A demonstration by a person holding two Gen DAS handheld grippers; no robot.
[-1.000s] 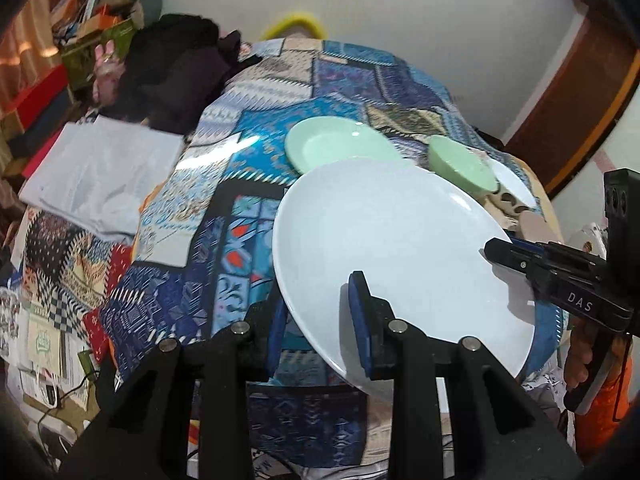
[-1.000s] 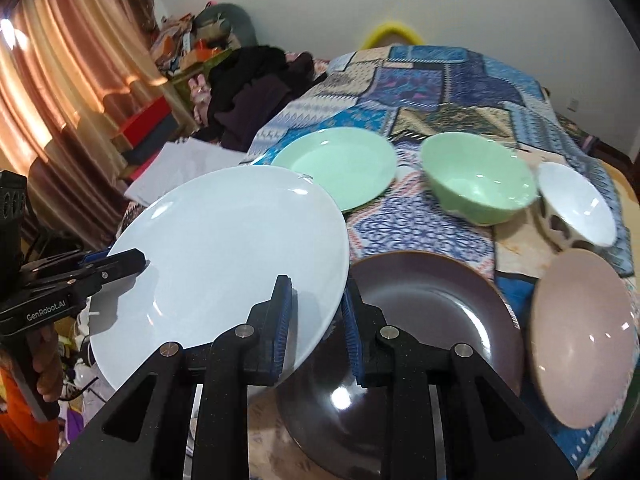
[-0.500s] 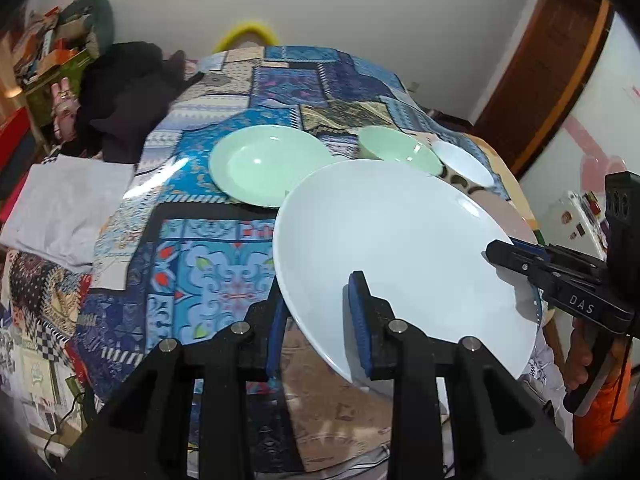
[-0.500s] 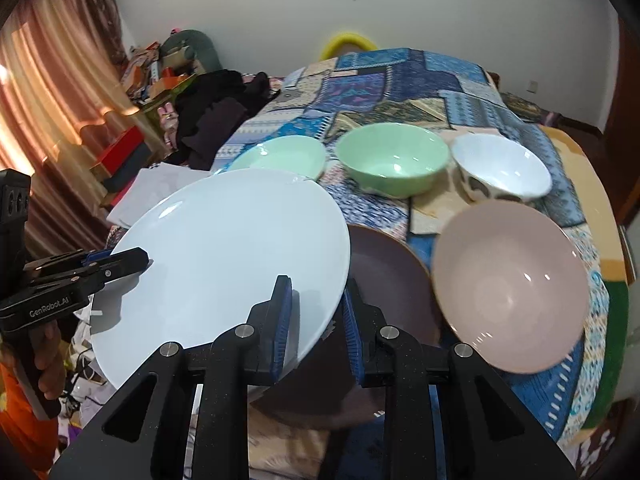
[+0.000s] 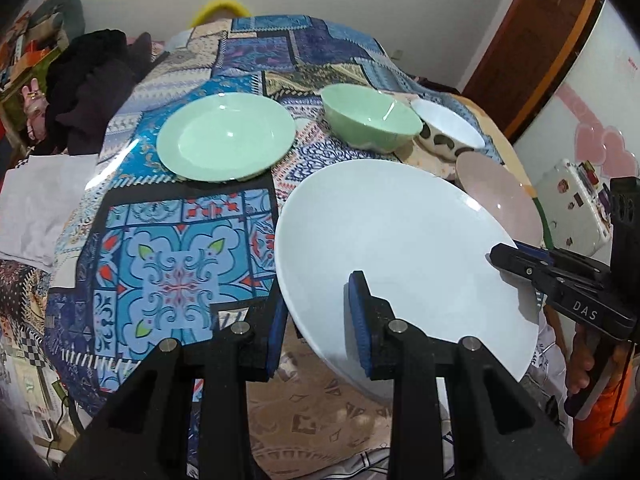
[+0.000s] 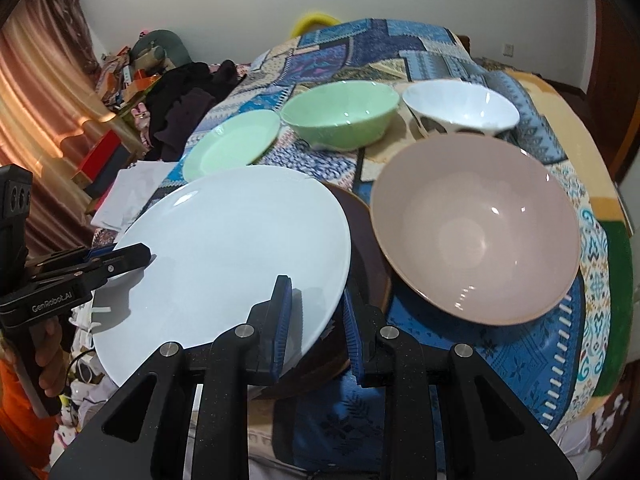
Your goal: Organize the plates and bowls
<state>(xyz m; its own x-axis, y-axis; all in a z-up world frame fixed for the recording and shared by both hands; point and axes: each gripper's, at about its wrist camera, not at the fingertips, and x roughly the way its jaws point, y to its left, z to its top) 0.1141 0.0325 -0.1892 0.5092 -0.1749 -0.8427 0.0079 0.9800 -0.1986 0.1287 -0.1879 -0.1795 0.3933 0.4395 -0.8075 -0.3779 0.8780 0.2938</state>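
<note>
- The table, under a blue patterned cloth, fills most of both views, and all the dishes sit toward its right half.
- The white plate is the largest dish. It is held tilted above the table's near edge, carried between both grippers, and in the right wrist view it overlaps a dark brown plate lying beneath it.
- The pink bowl stands upright just right of the brown plate.
- The green plate lies flat farther back, with the green bowl beside it and the white bowl next along.
- The left gripper points steeply down at the table, its fingers clamped on the plate's near left rim, one pad above and one below.
- The right gripper is angled down likewise, its fingers pinching the opposite rim.
- A hand grips the right gripper's handle beside an orange sleeve.
</note>
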